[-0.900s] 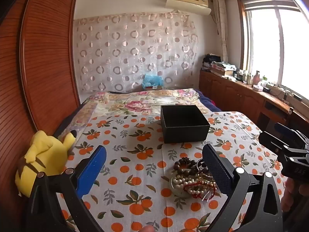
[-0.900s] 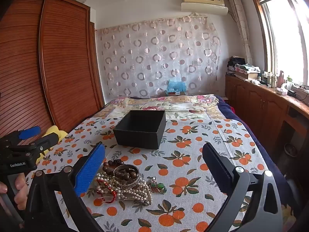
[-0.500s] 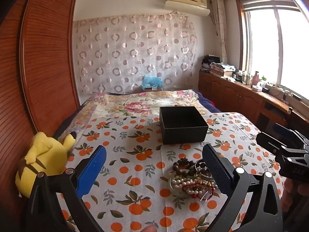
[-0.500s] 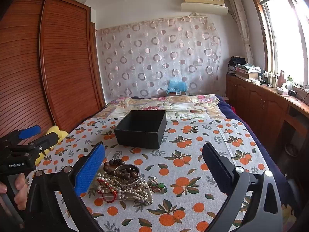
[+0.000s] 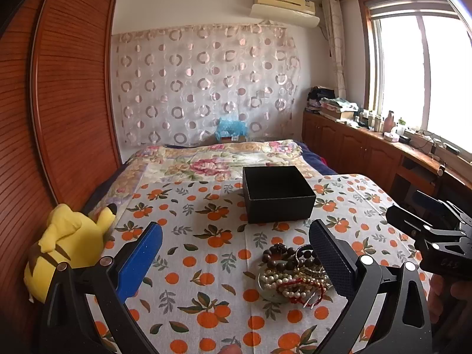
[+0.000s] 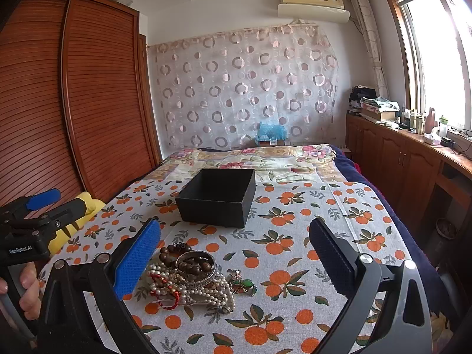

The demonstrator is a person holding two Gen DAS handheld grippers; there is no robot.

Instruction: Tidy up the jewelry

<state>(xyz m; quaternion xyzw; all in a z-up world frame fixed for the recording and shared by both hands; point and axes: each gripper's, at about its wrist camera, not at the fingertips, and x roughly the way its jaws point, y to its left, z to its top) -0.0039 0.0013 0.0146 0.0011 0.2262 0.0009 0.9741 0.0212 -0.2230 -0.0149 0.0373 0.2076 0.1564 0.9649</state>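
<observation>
Both grippers, left gripper (image 5: 236,253) and right gripper (image 6: 234,250), spread wide, empty. Jewelry pile (image 6: 188,280) (beads, pearls) near black box (image 6: 218,197); yellow plush (image 5: 65,250) at cloth (image 5: 206,265) edge.

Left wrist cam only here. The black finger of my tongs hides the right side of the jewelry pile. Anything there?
Observer: Yes. The right wrist view shows a small green-stone piece just right of the pile, at its edge.
Operator: What's on top of the pile?
Observer: A silver bangle, with dark wooden beads lying inside its ring.
Operator: Right tongs state? I only get them side-on.
Observer: Right tongs are open, nothing between the fingers.
</observation>
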